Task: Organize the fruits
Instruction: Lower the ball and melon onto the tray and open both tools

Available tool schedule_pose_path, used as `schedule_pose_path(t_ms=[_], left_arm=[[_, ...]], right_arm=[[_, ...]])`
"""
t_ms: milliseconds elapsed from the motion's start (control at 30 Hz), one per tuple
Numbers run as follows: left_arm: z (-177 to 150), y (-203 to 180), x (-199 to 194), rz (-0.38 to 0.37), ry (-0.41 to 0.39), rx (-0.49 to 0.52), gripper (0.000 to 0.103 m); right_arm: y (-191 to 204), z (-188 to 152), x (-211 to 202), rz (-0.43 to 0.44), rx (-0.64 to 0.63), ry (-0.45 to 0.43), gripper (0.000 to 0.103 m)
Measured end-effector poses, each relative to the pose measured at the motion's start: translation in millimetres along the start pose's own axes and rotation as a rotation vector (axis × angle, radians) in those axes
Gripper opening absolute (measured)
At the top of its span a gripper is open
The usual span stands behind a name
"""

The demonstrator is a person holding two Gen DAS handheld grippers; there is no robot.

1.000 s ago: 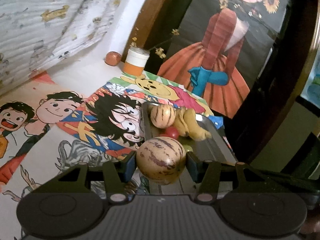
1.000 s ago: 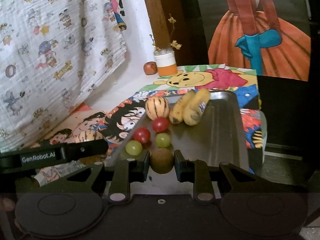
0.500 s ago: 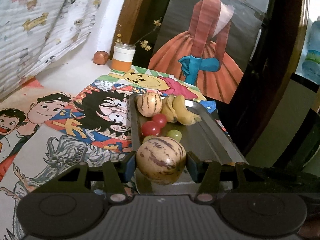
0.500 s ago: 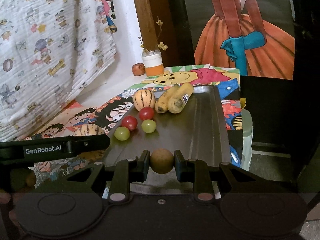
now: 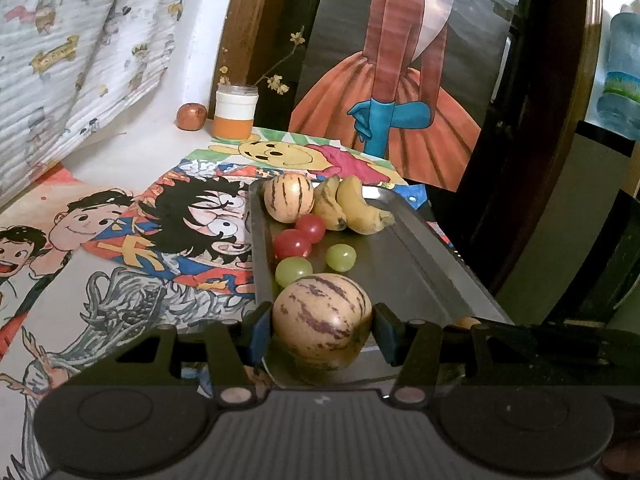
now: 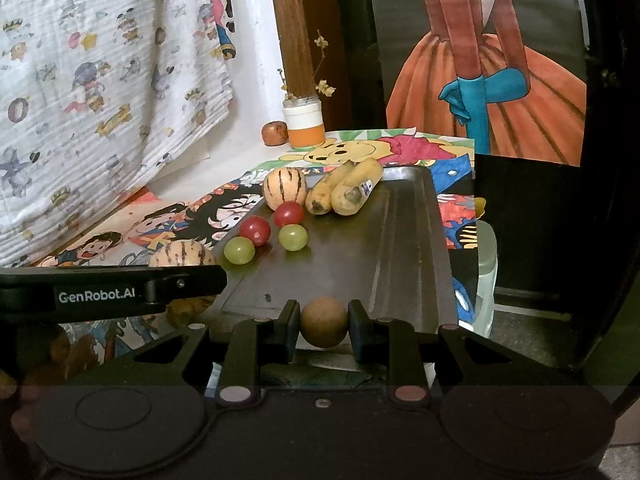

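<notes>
My left gripper is shut on a striped cream melon and holds it over the near left end of the metal tray. My right gripper is shut on a small brown round fruit above the tray's near edge. On the tray lie a second striped melon, two bananas, two red grapes and two green grapes. The left gripper with its melon shows at the left of the right wrist view.
The tray lies on cartoon drawings that cover a white table. An orange-and-white jar with dried twigs and a small brown fruit stand at the far edge by a patterned cloth. A painting of an orange dress stands behind.
Both grippers have drawn back toward the tray's near end with their fruits still held. The fruits on the tray have stayed in place.
</notes>
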State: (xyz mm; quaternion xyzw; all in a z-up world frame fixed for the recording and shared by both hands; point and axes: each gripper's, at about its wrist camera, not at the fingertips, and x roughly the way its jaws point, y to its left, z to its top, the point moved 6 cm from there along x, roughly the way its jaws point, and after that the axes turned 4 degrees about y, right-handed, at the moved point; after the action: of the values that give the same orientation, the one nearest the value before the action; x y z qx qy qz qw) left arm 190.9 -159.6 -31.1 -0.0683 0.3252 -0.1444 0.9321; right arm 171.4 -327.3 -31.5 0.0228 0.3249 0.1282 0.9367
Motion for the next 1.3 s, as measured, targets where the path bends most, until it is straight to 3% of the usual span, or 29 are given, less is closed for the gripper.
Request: schedule_pose_path(t_ms=[1300], left_arm=[[-5.7, -3.5, 0.8, 0.001, 0.009, 0.033, 0.058]], right_arm=[[-1.1, -5.0, -3.7, -0.038, -0.010, -0.019, 0.029]])
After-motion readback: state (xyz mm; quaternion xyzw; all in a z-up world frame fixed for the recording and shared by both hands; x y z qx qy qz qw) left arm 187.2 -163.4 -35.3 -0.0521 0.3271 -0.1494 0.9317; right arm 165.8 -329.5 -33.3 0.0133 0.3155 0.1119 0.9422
